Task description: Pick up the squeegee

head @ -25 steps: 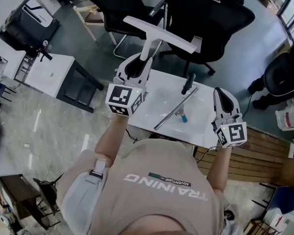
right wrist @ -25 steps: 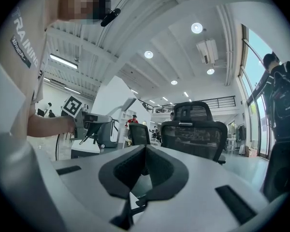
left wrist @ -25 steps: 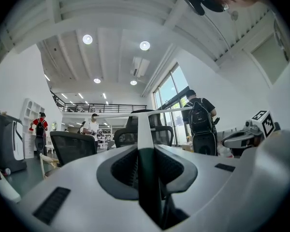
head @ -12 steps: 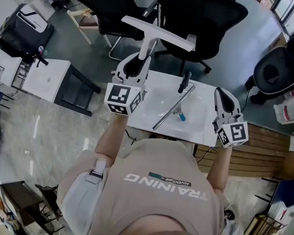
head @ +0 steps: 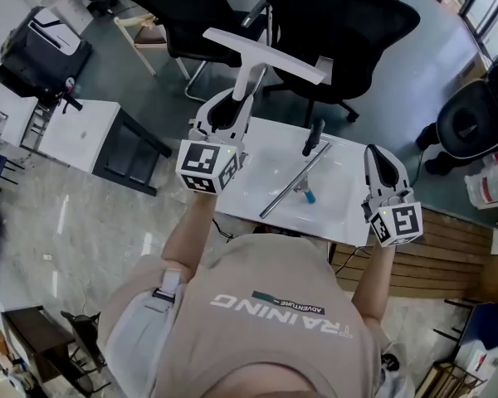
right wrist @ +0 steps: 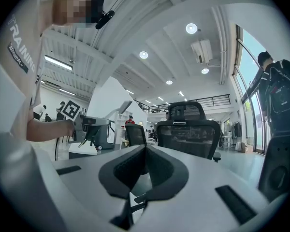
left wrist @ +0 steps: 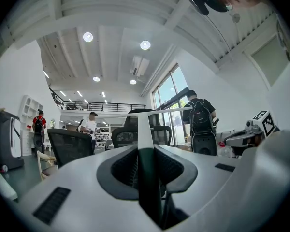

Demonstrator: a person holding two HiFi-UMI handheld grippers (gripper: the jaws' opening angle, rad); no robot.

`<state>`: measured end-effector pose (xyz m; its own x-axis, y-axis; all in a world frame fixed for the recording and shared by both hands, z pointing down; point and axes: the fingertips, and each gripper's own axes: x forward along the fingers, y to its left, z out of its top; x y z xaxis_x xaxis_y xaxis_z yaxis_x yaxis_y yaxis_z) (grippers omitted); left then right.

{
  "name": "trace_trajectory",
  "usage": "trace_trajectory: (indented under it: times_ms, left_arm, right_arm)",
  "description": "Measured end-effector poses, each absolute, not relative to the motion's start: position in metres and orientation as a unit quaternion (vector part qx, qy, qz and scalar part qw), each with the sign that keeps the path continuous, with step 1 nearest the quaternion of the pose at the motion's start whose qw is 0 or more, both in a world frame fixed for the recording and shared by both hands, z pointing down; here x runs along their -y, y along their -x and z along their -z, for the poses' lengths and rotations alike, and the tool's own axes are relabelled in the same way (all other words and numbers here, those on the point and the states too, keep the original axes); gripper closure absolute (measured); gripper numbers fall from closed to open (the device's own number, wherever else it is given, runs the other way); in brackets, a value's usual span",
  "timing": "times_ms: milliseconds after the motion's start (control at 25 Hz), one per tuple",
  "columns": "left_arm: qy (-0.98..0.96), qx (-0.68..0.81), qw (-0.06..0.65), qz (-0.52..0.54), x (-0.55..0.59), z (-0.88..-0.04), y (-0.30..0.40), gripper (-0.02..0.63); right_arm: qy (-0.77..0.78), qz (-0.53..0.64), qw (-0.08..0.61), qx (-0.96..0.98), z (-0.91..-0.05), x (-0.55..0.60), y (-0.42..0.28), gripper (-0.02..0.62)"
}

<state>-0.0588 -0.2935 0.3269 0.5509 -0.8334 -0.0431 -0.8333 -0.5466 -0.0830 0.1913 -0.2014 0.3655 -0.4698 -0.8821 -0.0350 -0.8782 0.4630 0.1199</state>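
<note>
The left gripper (head: 239, 102) is clamped on the white squeegee (head: 266, 55), its jaws pressed on either side of the handle, which shows dark between them in the left gripper view; the blade runs crosswise at 12 o'clock from the gripper, raised past the far edge of the white table (head: 332, 210), in front of the black office chairs (head: 340, 15). At 3 o'clock, by the table's right edge, the right gripper (head: 373, 154) has its jaws closed together, holding nothing. A metal rod (head: 292, 185) lies slantwise on the table between them

Squeegee (head: 264, 55) in left gripper (head: 239, 99), above table's (head: 336, 210) far-left edge. Rod (head: 292, 187) mid-table. Right gripper (head: 378, 157) at right edge. Chair (head: 349, 23) behind.
</note>
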Motion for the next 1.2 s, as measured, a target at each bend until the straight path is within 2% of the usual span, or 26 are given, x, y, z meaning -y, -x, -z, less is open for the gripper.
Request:
trace_trajectory:
  times_ms: [1200]
  left_arm:
    - [0.883, -0.468, 0.045, 0.006, 0.313, -0.331, 0.055, 0.508]
  right_arm:
    - [-0.517, 0.069, 0.021, 0.853, -0.359, 0.221, -0.191, 0.563]
